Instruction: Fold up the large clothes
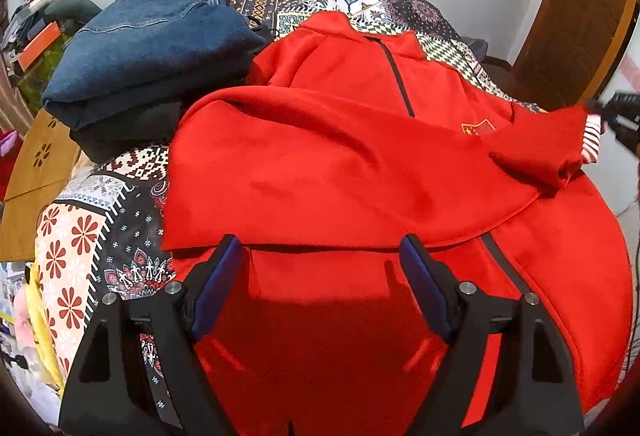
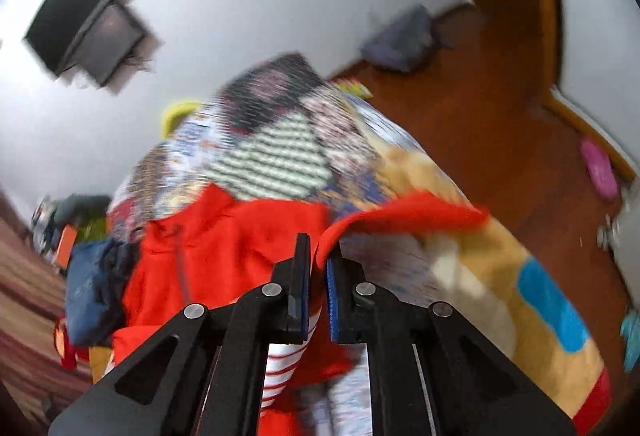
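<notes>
Patterned bedspread (image 1: 80, 236) beneath red jacket (image 1: 340, 175), spread zip-up, collar toward 12 o'clock, jeans (image 1: 152, 51) stacked at 10. Right gripper (image 2: 318, 268) clamped on striped cuff (image 2: 280, 368), sleeve (image 1: 540, 147) lifted at 3 o'clock, ready to cross toward 9. Left gripper (image 1: 320, 276) wide open, empty, poised over hem at 6.

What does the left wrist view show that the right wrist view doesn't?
Left wrist only: the open left gripper over the jacket's front, zipper and flag emblem.
Right wrist only: the right gripper with jaws shut on the striped cuff, plus the wooden floor.
Both: the red jacket, folded jeans and patterned bedspread.
</notes>
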`<state>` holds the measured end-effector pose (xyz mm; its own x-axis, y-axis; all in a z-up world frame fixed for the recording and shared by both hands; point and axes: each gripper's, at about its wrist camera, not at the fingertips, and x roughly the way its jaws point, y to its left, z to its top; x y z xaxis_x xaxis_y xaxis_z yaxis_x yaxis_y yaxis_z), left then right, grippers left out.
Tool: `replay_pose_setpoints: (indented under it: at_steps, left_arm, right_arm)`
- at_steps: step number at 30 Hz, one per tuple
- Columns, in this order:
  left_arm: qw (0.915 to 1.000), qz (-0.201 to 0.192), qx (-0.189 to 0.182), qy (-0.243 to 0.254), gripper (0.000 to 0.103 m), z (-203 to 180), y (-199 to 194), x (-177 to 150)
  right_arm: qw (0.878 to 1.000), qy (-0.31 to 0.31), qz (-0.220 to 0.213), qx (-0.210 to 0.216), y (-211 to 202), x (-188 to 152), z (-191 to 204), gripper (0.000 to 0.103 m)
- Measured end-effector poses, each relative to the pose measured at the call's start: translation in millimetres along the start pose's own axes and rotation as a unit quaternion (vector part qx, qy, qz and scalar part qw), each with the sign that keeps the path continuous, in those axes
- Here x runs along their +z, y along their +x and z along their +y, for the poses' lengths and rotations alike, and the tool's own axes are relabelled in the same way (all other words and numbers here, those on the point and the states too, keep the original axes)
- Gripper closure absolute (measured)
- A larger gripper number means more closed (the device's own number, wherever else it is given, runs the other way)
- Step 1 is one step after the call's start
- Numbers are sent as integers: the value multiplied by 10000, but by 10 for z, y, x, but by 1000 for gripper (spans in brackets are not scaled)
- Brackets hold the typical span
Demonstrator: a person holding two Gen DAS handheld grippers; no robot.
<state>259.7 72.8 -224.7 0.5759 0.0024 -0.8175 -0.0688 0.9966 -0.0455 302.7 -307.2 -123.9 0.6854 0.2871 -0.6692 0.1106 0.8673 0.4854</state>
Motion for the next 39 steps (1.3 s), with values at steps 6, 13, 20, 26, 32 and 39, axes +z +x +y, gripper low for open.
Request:
replay_pose_setpoints:
  at_steps: [6,13,20,26,32,39]
  left_arm:
    - [9998,-171,-69,-74,23,57,-151,-5]
    - [9988,-406,-113,-237,23,215,-382,-34]
    - [9981,-462,-41,-404,23,433,-499,-127]
    - [9971,-442,54,-609,23,603,-500,-203]
    - [9973,-371,58,-628,23,600,-442,-223]
    - [9983,-325,46,-483,23,508,-392,-223]
  right_arm:
    - [9937,-857,-227,684,-317,-1,799,97]
    - [9726,-2011,-122,1158,-325,-391,1721,97]
    - [9721,-2094,574,887,1,-667,1852,96]
    - [9824,-1605,924,244,55,-565,1461,80]
    - [9920,-1031,718,-141,-113,-430,1023,57]
    - [9936,-523,940,-344,92,-419,685,57]
